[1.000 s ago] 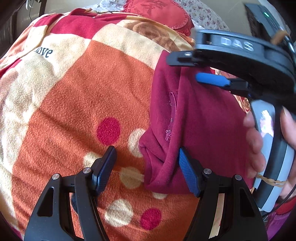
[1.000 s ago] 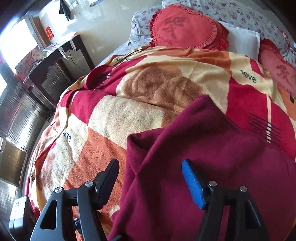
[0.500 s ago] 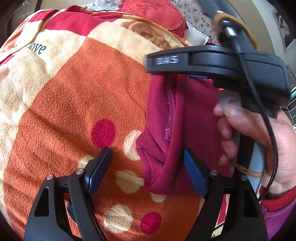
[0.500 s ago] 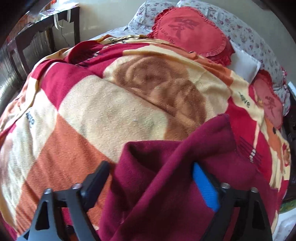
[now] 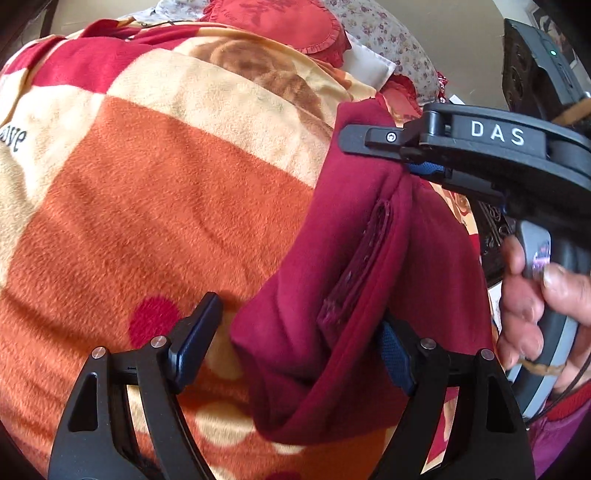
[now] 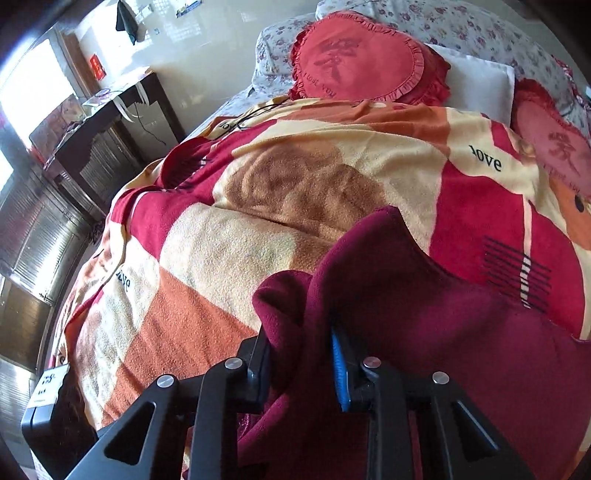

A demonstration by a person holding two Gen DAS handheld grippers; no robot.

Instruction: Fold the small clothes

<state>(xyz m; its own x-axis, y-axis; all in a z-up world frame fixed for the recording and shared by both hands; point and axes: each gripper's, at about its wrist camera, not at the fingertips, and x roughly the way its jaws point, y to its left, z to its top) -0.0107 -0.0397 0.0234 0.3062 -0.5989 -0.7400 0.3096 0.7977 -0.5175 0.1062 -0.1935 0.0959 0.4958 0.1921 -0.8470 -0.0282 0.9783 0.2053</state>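
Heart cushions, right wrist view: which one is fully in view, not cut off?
The heart cushion at top centre, against the floral pillow, shows its whole frilled outline. The other heart cushion runs off the right edge.

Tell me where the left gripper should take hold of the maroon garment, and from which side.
Grip the bunched lower fold of the maroon garment, coming down from above so the pads straddle it. The open left gripper already has that fold between its fingers, raised off the blanket. The right gripper, jaws closing on cloth, has the far upper edge, so this probably gives a matching second hold.
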